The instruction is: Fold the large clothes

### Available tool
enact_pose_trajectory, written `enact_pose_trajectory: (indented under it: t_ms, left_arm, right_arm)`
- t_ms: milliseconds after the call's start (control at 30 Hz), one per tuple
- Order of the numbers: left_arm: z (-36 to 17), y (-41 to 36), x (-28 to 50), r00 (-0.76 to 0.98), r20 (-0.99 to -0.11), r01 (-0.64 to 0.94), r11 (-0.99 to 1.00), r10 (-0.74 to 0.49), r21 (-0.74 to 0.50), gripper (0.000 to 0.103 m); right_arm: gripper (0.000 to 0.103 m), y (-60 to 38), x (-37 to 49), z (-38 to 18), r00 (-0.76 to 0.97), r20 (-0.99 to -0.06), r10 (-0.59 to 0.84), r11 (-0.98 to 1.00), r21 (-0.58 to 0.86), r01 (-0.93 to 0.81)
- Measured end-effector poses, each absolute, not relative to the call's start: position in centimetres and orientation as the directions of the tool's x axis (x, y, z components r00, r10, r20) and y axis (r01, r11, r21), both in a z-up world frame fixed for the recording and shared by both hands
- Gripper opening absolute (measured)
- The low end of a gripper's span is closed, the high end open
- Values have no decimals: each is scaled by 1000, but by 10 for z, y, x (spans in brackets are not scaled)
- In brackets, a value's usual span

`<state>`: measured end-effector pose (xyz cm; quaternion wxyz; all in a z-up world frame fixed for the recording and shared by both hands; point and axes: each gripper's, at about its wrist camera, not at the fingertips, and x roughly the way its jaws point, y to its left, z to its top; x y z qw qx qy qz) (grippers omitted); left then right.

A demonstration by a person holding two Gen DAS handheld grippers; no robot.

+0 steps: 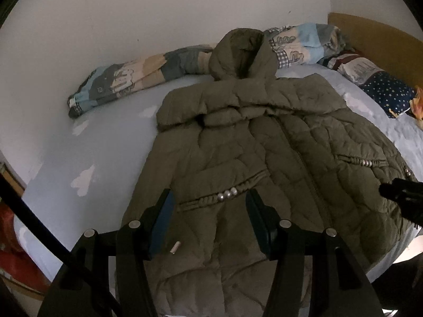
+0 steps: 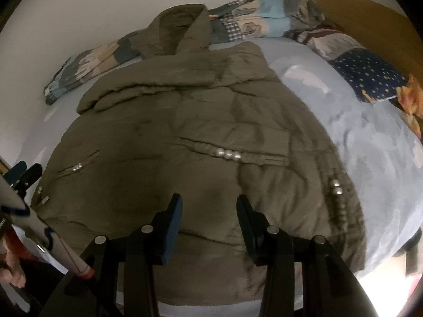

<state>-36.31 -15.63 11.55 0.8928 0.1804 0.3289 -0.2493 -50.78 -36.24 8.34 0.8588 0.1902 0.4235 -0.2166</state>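
White walls are enclosing a bed [image 1: 79, 158] whose pale blue sheet is carrying an olive padded coat [image 1: 264, 145], lying spread flat beneath and ahead of both sets of jaws. Left gripper [image 1: 210, 198] and right gripper [image 2: 208, 203] are hovering open, gripping nothing. Beyond the hood, a patchwork quilt [image 1: 127, 79] is lying bunched along the wall. No writing is reading clearly.

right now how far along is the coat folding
Done: the olive padded coat lies spread front up on the light blue bed sheet, its hood toward the wall, and both sleeves look folded across the chest. In hand: nothing. The left gripper and right gripper hover open above the lower half, not touching it. Left: gripping the hem and folding the body up.
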Motion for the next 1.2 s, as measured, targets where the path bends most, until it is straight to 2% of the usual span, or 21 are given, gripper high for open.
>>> enact_pose_trajectory:
  t_ms: [233,300,367,500,767,1033,1167,1200]
  left_arm:
    - [110,-162,-371,659,-679,583,790,-323,189,56]
    - [110,-163,-372,658,-681,583,790,-323,189,57]
    - [111,-162,-373,663,-677,578,793,-321,191,57]
    - [114,-162,-374,676,-664,568,800,-319,194,57]
    - [128,-166,-375,689,-641,570,800,-339,189,57]
    - [143,-168,-362,707,-615,547,821,-349,163,59]
    - [155,-184,-337,703,-618,539,831,-352,141,62]
    - [159,-189,-328,699,-619,537,835,-357,125,67]
  right_arm:
    - [49,-334,-479,68,499,-852,-160,878,109,467]
    - [52,-329,-473,62,474,-866,-161,883,88,460]
    - [59,-325,-468,56,453,-879,-150,888,82,453]
    - [60,-324,-467,52,441,-885,-151,891,72,449]
    - [60,-342,-482,76,547,-825,-144,855,175,488]
    - [60,-352,-482,85,572,-807,-148,830,213,516]
    - [60,-361,-483,95,593,-793,-137,821,244,516]
    - [60,-366,-483,100,603,-787,-127,814,264,517]
